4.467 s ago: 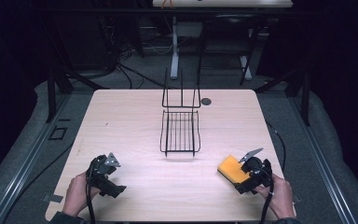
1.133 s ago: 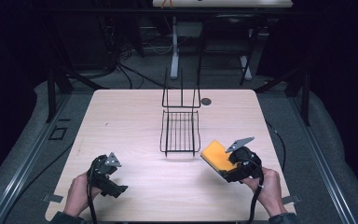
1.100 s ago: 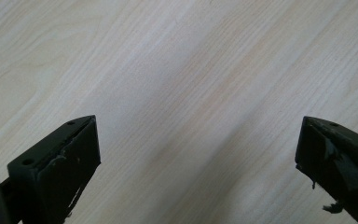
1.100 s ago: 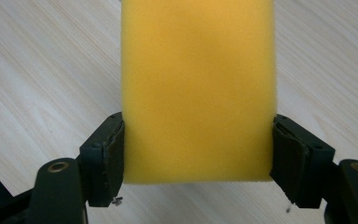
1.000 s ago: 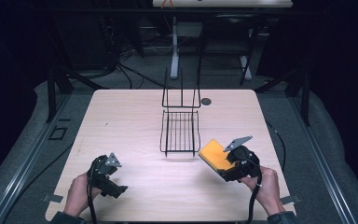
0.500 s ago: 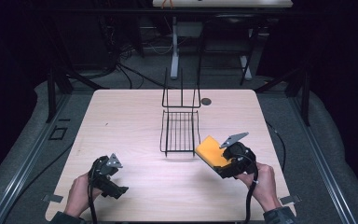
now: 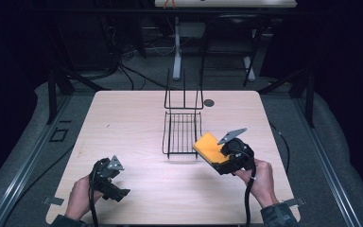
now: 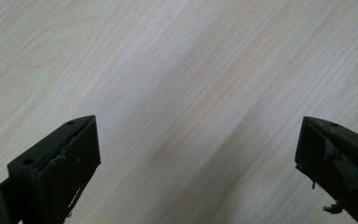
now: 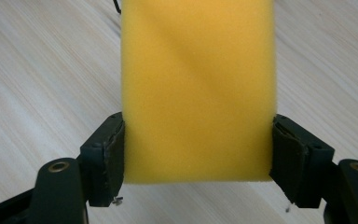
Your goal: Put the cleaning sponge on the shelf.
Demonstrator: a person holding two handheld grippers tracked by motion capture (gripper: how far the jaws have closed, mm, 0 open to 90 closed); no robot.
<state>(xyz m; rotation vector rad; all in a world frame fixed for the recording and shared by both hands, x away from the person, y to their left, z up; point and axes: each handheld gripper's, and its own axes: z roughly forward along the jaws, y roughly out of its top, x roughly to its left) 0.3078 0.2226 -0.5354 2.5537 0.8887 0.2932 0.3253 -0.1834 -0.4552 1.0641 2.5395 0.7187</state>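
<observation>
Wire rack (image 7: 182, 135) stands mid-table with nothing in it, its tall back toward the far edge. Just beside its near right corner the right gripper (image 7: 217, 158) holds a yellow sponge (image 7: 209, 147) clear of the table (image 7: 123, 123), jaws pressed on both its sides (image 9: 199, 93). Near the front left edge, the left gripper (image 7: 116, 189) sits low, jaws wide apart over bare wood (image 8: 196, 154).

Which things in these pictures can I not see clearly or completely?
- Sponge: right gripper view, far end cut off by the top edge.
- Sponge's near end: high view, hidden behind the right gripper.
- Wire rack: right gripper view, hidden behind the sponge except one wire tip.
- Small dark disc: high view, too small to identify.
- Left gripper fingers: high view, too dark.
</observation>
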